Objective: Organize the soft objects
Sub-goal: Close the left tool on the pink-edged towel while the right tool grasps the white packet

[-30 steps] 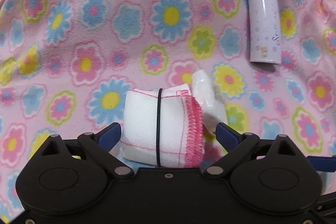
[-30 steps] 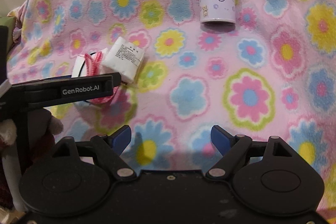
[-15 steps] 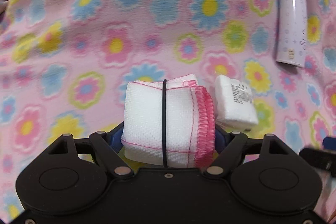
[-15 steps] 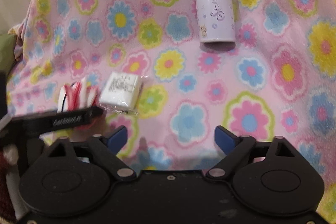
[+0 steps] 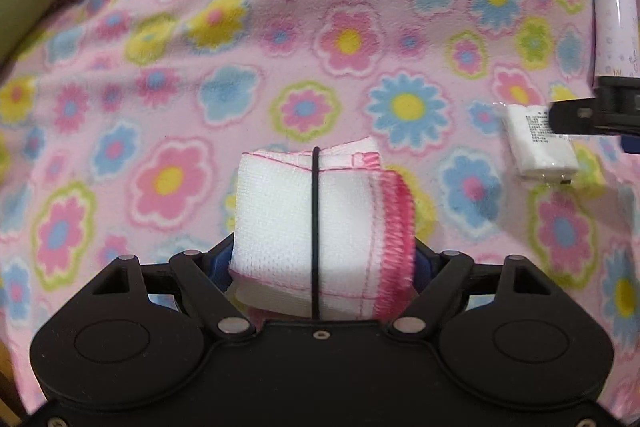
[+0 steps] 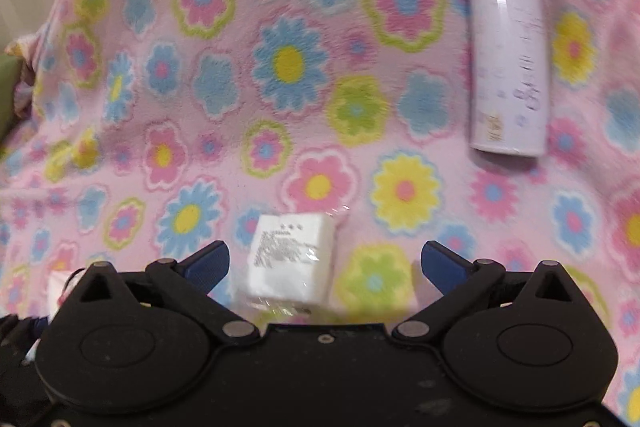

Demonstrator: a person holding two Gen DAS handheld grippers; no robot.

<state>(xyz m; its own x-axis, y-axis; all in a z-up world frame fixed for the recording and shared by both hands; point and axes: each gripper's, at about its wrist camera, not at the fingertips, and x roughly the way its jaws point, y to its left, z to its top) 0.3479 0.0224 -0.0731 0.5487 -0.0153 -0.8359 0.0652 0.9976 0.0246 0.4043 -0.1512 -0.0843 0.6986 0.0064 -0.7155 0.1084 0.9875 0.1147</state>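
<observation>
Folded white cloths [image 5: 320, 227], pink-edged and banded with a black elastic, sit pinched in my left tongs [image 5: 322, 263] above the flowered blanket [image 5: 280, 59]. My right tongs [image 6: 324, 263] are spread around the wrapped tissue pack [image 6: 290, 259] lying on the blanket. Farther off lies a lavender bottle [image 6: 508, 51].

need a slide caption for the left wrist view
Left gripper clamps a banded white cloth bundle above the floral blanket.
</observation>
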